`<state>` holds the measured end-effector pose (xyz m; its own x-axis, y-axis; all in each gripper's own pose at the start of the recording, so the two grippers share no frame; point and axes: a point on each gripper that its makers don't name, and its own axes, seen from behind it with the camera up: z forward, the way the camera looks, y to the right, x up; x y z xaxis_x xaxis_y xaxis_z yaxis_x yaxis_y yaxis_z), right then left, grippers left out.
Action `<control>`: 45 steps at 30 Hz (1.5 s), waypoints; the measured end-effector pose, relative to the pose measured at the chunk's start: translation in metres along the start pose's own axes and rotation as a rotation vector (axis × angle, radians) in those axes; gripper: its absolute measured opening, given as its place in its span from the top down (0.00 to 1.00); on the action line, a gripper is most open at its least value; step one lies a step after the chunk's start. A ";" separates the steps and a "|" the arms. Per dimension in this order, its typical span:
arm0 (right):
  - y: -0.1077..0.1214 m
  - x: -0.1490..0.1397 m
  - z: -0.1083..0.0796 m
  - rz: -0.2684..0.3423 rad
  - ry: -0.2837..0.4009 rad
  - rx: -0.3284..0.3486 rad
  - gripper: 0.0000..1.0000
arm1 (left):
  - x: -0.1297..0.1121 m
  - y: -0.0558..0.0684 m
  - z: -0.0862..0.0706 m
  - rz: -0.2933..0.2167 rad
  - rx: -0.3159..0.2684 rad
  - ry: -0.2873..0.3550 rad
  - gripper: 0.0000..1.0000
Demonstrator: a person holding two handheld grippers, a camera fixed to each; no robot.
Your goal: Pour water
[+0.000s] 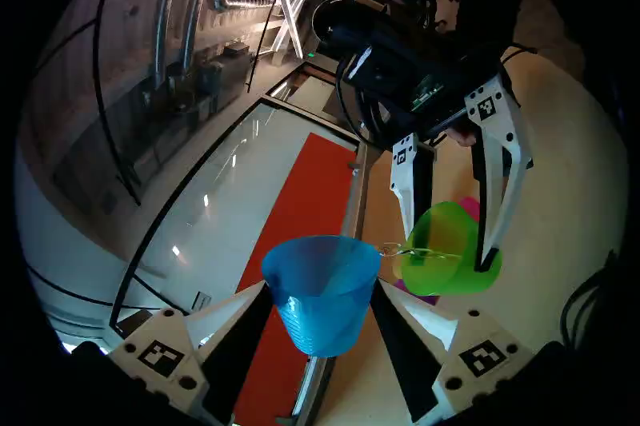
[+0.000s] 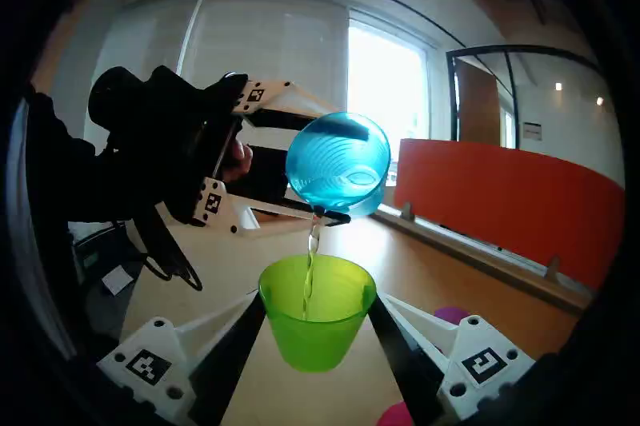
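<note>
A translucent blue cup (image 1: 320, 302) sits between the fingers of my left gripper (image 1: 320, 290), which is shut on it. In the right gripper view the blue cup (image 2: 338, 162) is tipped over, held by the left gripper (image 2: 332, 162) and a hand. A thin stream of water (image 2: 308, 266) falls from its rim into the green cup (image 2: 316, 322). My right gripper (image 2: 316, 302) is shut on that green cup, held upright below. The left gripper view shows the right gripper (image 1: 452, 246) gripping the green cup (image 1: 448, 262), with the water stream (image 1: 416, 250) reaching it.
A wooden table (image 2: 240, 266) lies under both cups. An orange partition (image 2: 512, 202) runs along its far side. Small pink and purple cups (image 2: 452, 314) stand on the table near the right gripper, one at the bottom edge (image 2: 396, 414). Dark cables (image 1: 584, 306) hang nearby.
</note>
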<state>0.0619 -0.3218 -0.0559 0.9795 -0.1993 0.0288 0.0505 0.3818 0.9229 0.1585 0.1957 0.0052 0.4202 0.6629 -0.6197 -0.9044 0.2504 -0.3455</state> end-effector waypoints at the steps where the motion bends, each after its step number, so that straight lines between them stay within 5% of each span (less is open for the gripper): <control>1: 0.000 0.000 0.000 0.000 0.000 0.000 0.09 | 0.000 0.000 0.000 0.003 0.000 0.000 0.18; 45: -0.002 0.002 0.002 -0.006 0.004 0.004 0.09 | 0.001 -0.005 -0.005 0.122 0.030 -0.009 0.18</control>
<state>0.0639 -0.3249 -0.0571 0.9800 -0.1978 0.0218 0.0555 0.3771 0.9245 0.1634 0.1915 0.0028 0.3067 0.6962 -0.6491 -0.9505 0.1887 -0.2467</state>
